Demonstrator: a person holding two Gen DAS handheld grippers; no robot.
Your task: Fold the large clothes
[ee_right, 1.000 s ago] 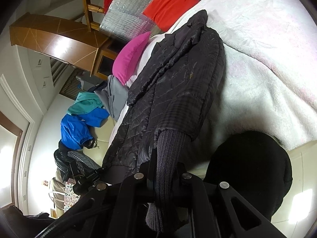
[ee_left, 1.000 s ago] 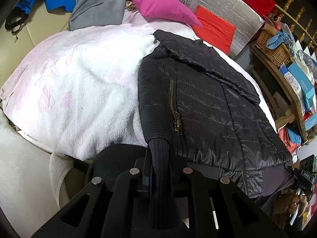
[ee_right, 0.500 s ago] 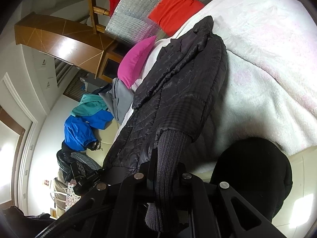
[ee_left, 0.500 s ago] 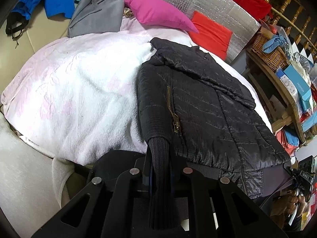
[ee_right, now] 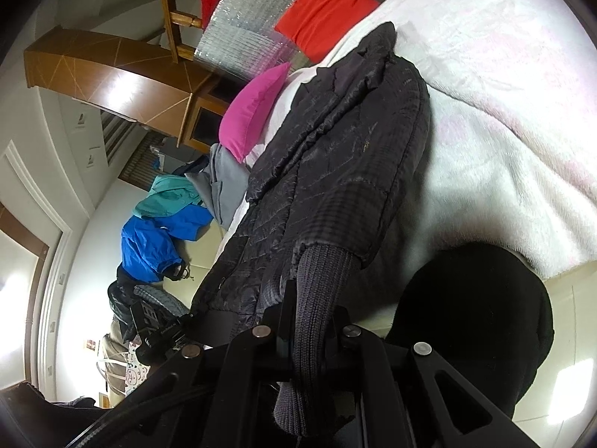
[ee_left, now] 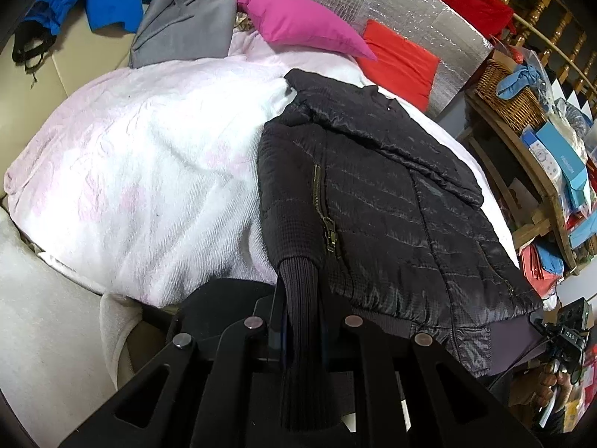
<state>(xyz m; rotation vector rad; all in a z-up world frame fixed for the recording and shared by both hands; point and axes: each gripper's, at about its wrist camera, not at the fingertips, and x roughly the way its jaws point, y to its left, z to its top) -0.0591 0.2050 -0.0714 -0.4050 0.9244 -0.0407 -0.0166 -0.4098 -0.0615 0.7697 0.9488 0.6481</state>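
Pale pink-white blanket point(ee_left: 156, 171) covers the work surface, with a magenta pillow point(ee_left: 298, 24), a red cushion point(ee_left: 401, 61) and a grey garment point(ee_left: 186, 24) at its far end, well beyond the jaws. Black quilted jacket point(ee_left: 391, 205) lies flat on the blanket, long axis running straight away from the left gripper point(ee_left: 303, 321), collar at the far end and hem nearest the jaws. Left gripper is clenched on a ribbed knit cuff point(ee_left: 298, 287) at the near hem; the cuff's lower end disappears between the jaws and behind the gripper body. Brass zipper point(ee_left: 324, 209) sits just ahead of the left jaws. In the right wrist view the right gripper point(ee_right: 310, 321) is likewise clamped on a grey ribbed cuff point(ee_right: 317, 291), which hangs down past the jaws, its tip cut off by the gripper frame. Jacket point(ee_right: 328, 171) extends up and away from these jaws. Round black object point(ee_right: 470, 317) to the right of the right jaws is not identifiable. Pad contact hidden by fabric in both views.
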